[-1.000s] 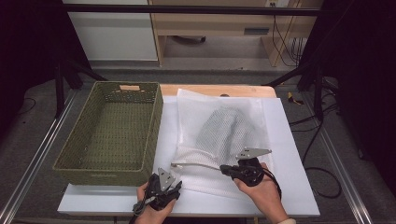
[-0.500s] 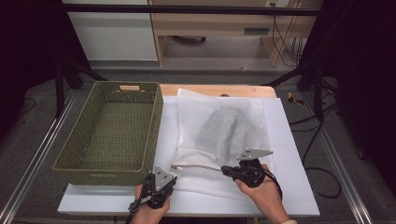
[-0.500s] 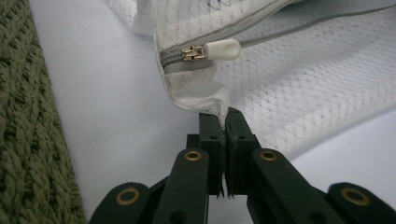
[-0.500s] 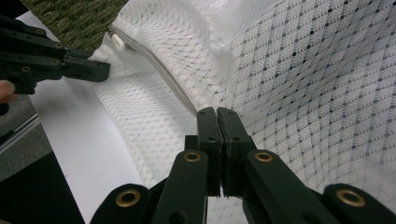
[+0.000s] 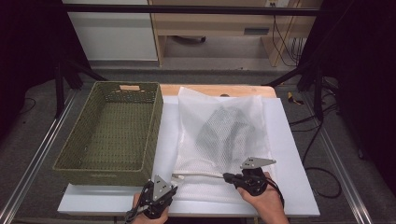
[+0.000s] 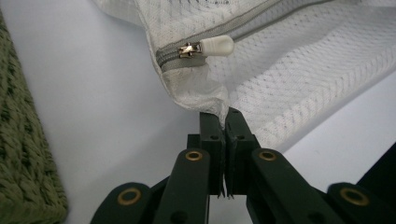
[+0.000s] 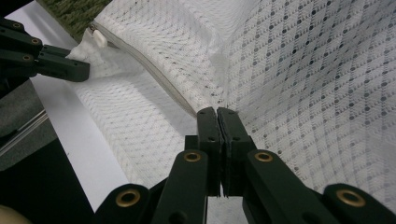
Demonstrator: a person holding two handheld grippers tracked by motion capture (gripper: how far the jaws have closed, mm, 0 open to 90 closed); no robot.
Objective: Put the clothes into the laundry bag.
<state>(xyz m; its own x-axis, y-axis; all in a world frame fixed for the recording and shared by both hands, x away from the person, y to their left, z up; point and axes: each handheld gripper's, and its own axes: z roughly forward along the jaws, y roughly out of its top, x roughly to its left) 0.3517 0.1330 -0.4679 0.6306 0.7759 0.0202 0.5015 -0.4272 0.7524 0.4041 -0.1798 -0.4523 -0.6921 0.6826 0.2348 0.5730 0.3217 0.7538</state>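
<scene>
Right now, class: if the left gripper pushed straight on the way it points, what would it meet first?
Probably the mesh bag itself: the left gripper already pinches its corner, with the zipper pull just beyond.

left gripper [image 5: 156, 198]: black linkage arms, brass pivot pins, grey three-cornered top plate, black cable | right gripper [image 5: 247, 179]: same black build, grey plate | fingers [image 6: 210, 128]: flat black pads

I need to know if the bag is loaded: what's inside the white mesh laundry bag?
A dark folded garment shows through the mesh laundry bag. The mesh blurs it, so what kind of garment it is stays hidden.
</scene>
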